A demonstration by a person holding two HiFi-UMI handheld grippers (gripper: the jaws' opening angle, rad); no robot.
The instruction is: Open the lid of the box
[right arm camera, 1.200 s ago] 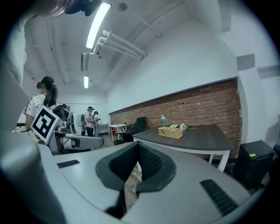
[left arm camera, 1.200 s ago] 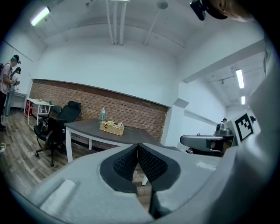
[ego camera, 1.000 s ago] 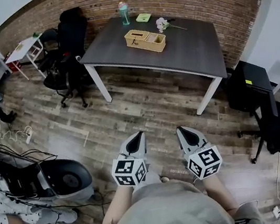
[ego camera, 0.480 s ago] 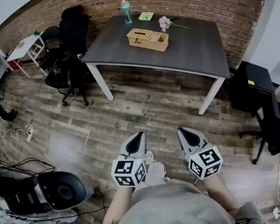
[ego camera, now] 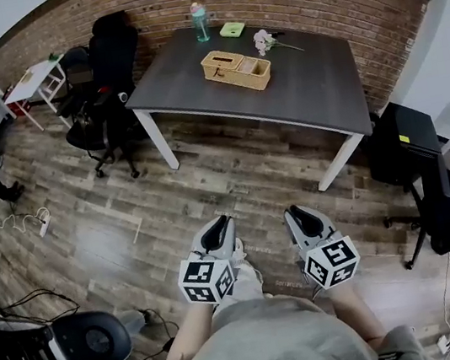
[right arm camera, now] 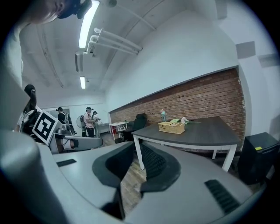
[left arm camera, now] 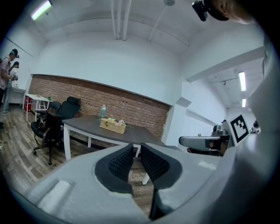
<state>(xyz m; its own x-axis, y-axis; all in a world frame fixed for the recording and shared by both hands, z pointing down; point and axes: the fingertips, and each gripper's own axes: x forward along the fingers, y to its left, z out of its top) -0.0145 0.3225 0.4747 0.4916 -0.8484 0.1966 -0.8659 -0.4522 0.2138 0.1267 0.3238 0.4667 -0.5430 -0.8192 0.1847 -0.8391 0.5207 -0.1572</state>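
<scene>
- Standing well back from the tabletop, with a stretch of wooden floor between it and both grippers.
- Holding the left gripper low in front of the body, jaws a narrow gap apart and just opening, with nothing between them but floor beyond.
- Holding the right gripper level with it and just beside it, jaws likewise a little apart and just opening, gripping nothing.
- Finding the box on the tabletop, toward the middle of its far half, near a bottle and a flower: woven, oblong, untouched.
- Reading its long axis as running along the tabletop's length, slanting from upper left to lower right in the head view.
- Seeing what looks like a lid on the left half only; too small to tell for sure.
- Placing the box straight ahead and far off, about midway between the lines of the two grippers, so neither hand is plainly nearer.
- Judging the task barely begun: closing the distance comes first, then reaching over the near edge of the tabletop.
</scene>
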